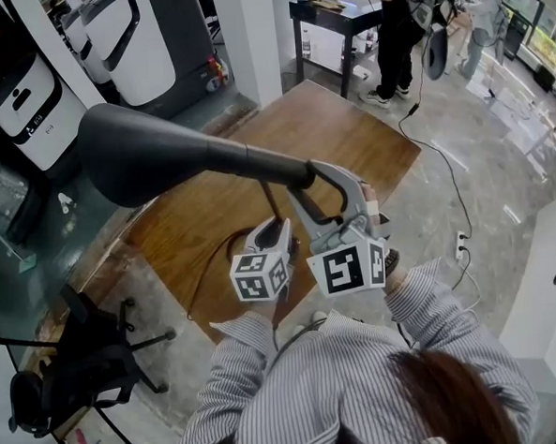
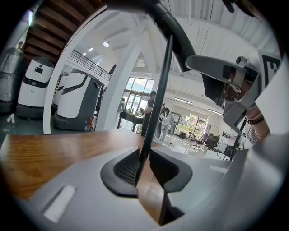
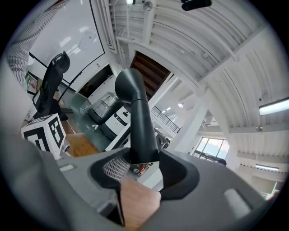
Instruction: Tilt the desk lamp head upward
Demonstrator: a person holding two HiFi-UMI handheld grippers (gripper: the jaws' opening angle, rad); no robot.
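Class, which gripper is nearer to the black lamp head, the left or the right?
Right. The right gripper clamps the neck just behind the lamp head; the left gripper holds the thin stem lower down, farther from it.

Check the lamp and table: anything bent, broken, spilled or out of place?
Nothing stands out. The lamp head looks intact; its neck sits clamped in the right gripper and the thin stem in the left gripper. The cord trails loosely across the wooden table; no spill or damage shows.
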